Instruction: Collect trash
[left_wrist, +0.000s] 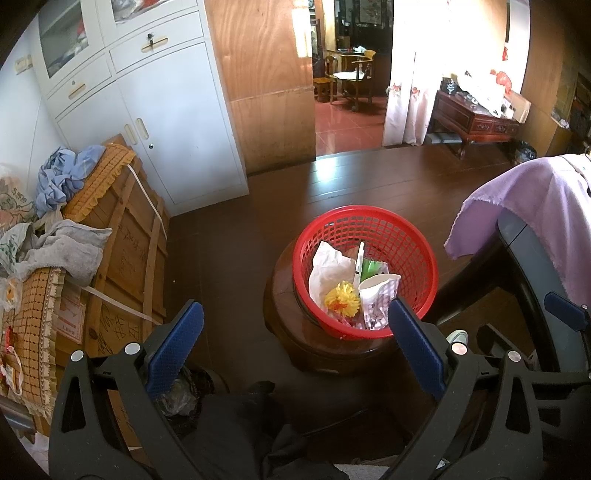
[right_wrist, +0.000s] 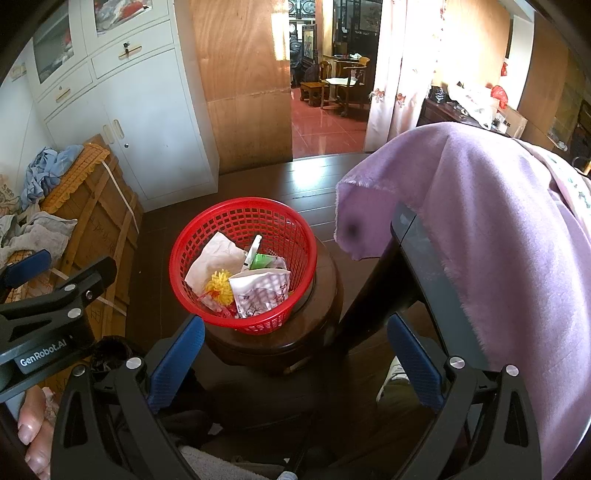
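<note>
Round red plastic mesh basket (left_wrist: 365, 273) sitting on a dark round wooden stool (left_wrist: 291, 332), near the middle of the floor. Inside: crumpled white paper (left_wrist: 328, 266), a yellow pom-pom (left_wrist: 341, 298), a printed white wrapper (right_wrist: 260, 291). Left gripper (left_wrist: 295, 343) spread wide, empty, hovering near the basket. Right gripper (right_wrist: 295, 354) likewise wide, empty. Lilac cloth (right_wrist: 480, 229) draped at right.

Red plastic mesh basket (right_wrist: 242, 236) sits on round dark wooden stool (right_wrist: 325, 295), holding crumpled white paper (right_wrist: 216, 260), yellow pom-pom (right_wrist: 221, 286), printed white wrapper (right_wrist: 260, 291). Right gripper (right_wrist: 295, 358) wide apart, empty. Lilac cloth (right_wrist: 480, 221) at right.
</note>
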